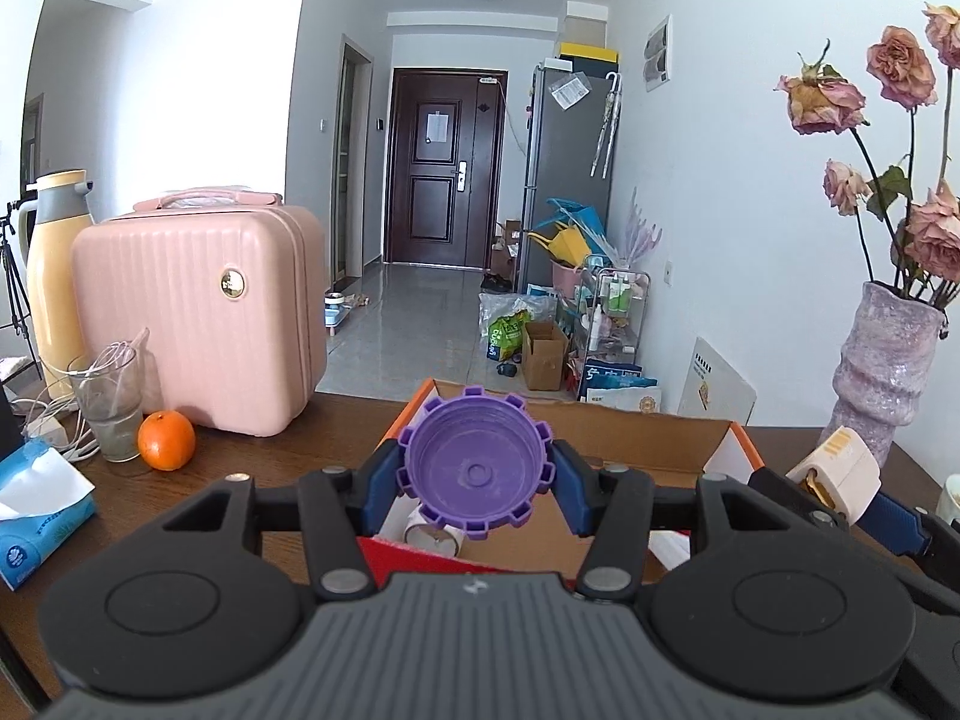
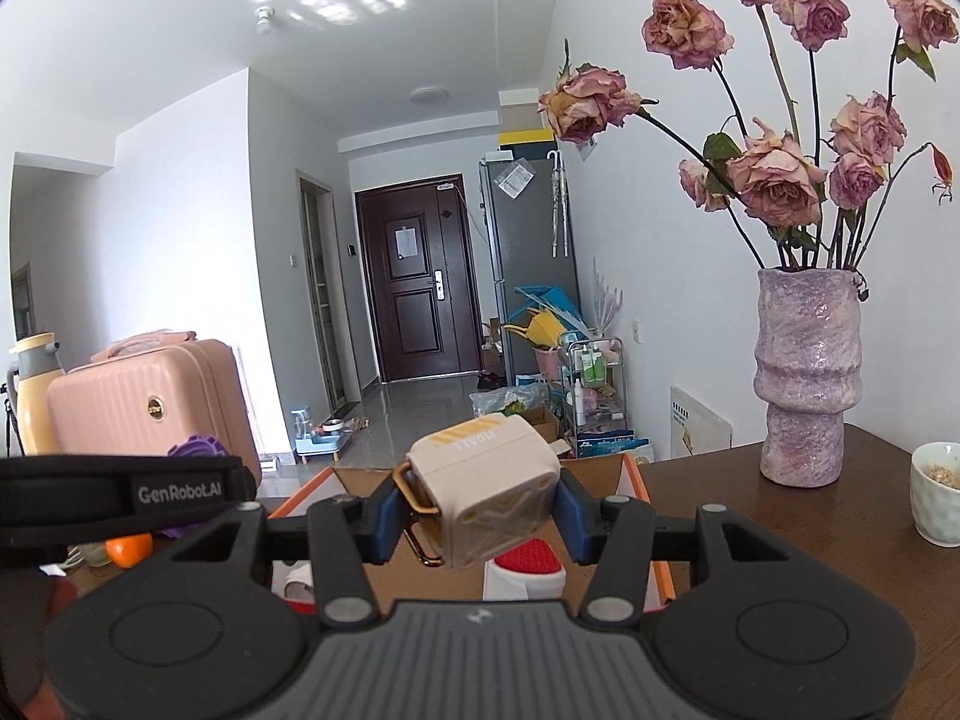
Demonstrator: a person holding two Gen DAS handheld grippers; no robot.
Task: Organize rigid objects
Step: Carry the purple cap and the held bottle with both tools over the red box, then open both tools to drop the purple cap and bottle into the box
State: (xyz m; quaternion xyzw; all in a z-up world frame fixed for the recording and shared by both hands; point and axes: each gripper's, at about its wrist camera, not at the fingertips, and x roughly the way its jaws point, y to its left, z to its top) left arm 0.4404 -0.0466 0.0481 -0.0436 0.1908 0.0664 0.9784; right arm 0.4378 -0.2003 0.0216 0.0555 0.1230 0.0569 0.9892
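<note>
Both grippers clamped: left gripper (image 1: 475, 474) on purple cap (image 1: 475, 463), hollow facing camera; right gripper (image 2: 475, 513) on tilted beige cube (image 2: 489, 501).

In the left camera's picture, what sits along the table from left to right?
Tissue box → glass → orange → pink case → purple cap held in the left gripper over the cardboard box → beige case → vase.
</note>
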